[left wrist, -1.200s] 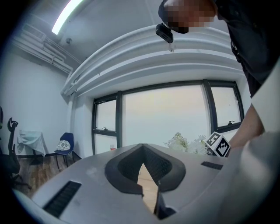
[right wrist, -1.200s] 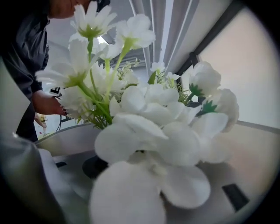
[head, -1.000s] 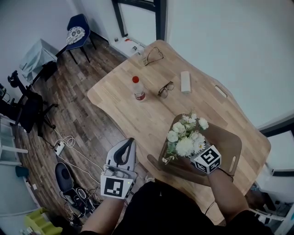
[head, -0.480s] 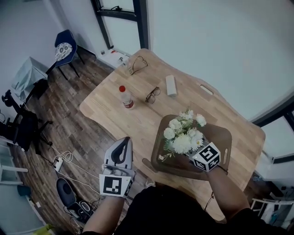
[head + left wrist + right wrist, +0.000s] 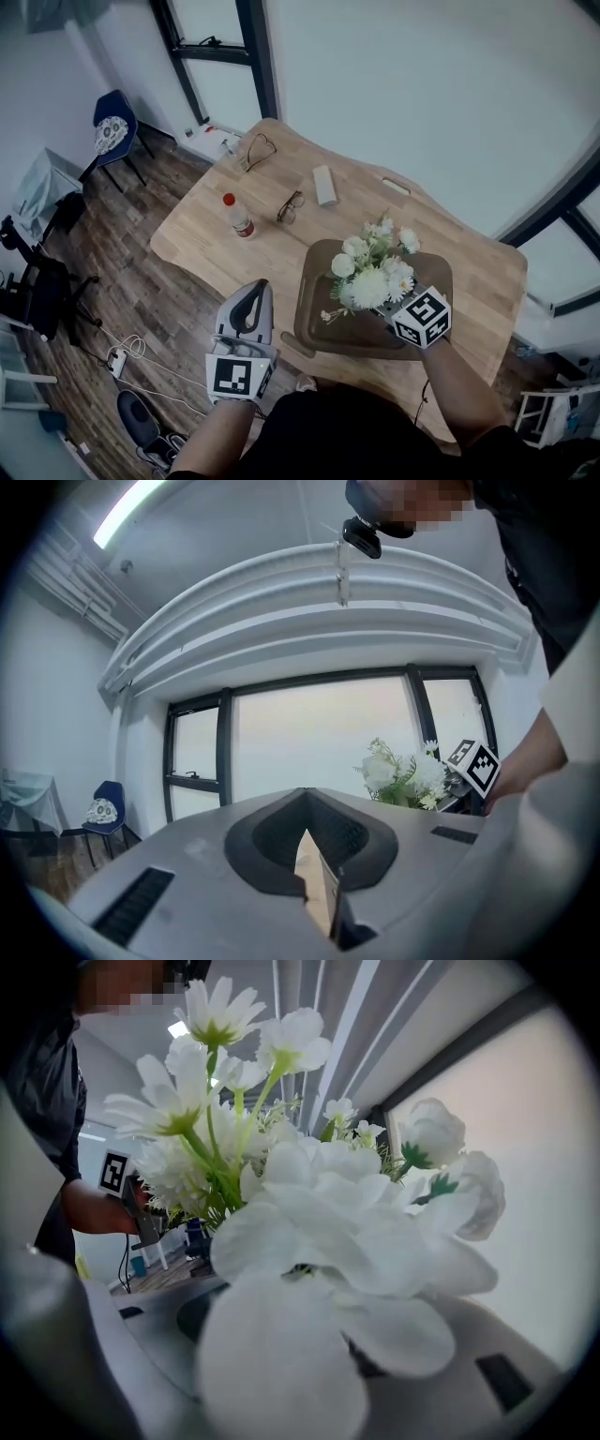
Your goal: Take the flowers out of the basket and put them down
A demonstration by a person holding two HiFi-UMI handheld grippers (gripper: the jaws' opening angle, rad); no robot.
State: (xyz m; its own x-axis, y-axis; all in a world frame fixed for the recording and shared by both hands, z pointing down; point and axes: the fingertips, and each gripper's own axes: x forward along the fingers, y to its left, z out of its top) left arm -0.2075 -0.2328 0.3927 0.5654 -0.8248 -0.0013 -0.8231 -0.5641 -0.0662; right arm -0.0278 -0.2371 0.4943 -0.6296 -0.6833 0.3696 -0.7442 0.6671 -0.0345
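Well, at seven o'clock in the head view the grey left gripper point(image 5: 258, 291) hung beside the pale wooden table point(image 5: 272, 253), jaws pressed together on nothing. Toward four o'clock the right gripper point(image 5: 384, 307) pinched the bunch of white flowers point(image 5: 370, 277) — seemingly raised over the dark brown wooden basket point(image 5: 319, 328). Lifting looked done; setting down remained.
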